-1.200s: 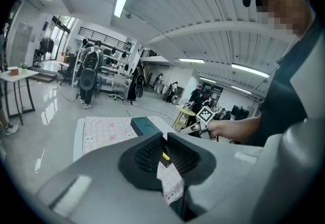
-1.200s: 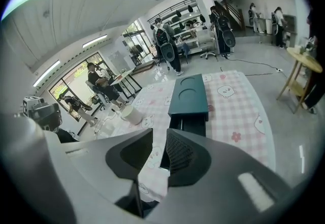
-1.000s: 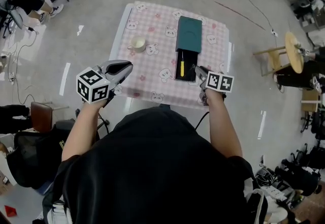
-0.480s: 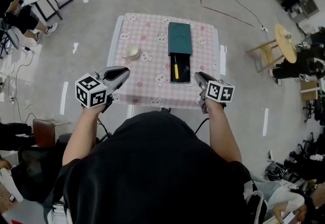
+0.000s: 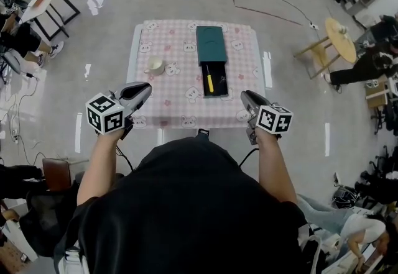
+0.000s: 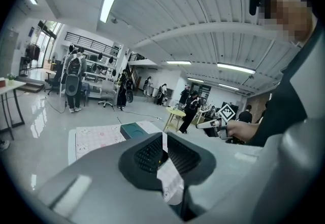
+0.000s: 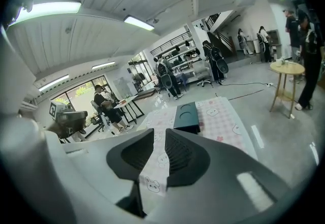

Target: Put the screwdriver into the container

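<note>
**Left gripper** (image 6: 164, 136). The ribbed pads (image 6: 148, 154) are pressed together at their tips, with only a hairline slit lower down. Nothing is held between them. In the head view the marker cube sits at the 6 o'clock end of this gripper. The jaws point toward 1 o'clock and overlap the 7 o'clock corner of the table (image 5: 169, 95).

**Right gripper** (image 7: 159, 131). The pads (image 7: 184, 157) stand a narrow gap apart. Only the tablecloth shows through the gap, so the jaws are empty. In the head view this gripper hangs at the table's 5 o'clock corner, with its jaws pointing toward 11 o'clock and its cube behind them.

**Task item.** The screwdriver (image 5: 209, 82) has a yellow handle and lies inside the container (image 5: 209, 46). It rests in the open black section at the container's 6 o'clock end, aligned on the 12-to-6 axis. It is well apart from both grippers.

**Container.** It is a long dark green box, and its 12 o'clock half is covered. It sits on the pink checked cloth, slightly toward 1 o'clock from the table centre.

**Surroundings.**
- A pale cup (image 5: 155, 66) stands on the cloth at 9 o'clock from the container, apart from it.
- A round wooden stool (image 5: 340, 40) stands on the floor at 3 o'clock from the table, well clear of it.
</note>
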Motion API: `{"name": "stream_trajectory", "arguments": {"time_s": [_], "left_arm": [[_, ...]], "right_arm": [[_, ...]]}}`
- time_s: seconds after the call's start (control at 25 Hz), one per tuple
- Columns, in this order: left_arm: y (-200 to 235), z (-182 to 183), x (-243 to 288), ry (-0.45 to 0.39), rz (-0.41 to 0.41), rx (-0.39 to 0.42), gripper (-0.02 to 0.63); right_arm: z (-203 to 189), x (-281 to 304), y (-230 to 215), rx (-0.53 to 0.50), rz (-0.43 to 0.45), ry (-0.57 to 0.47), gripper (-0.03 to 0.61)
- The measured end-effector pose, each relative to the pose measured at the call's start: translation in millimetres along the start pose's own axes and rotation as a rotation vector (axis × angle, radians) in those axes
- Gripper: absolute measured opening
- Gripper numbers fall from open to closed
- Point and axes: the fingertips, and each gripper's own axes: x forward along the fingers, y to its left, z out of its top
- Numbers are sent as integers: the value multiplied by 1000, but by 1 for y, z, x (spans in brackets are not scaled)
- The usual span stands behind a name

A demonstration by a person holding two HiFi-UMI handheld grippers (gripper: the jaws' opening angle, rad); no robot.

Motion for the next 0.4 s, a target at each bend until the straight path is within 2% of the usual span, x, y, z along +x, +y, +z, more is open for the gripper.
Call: {"name": "stream_trajectory", "arguments": {"time_s": [0.4], "left_arm": [[-21, 3, -5, -4, -44, 21, 26]], "right_arm": [[-5, -39, 31, -26, 2, -57, 97]]}}
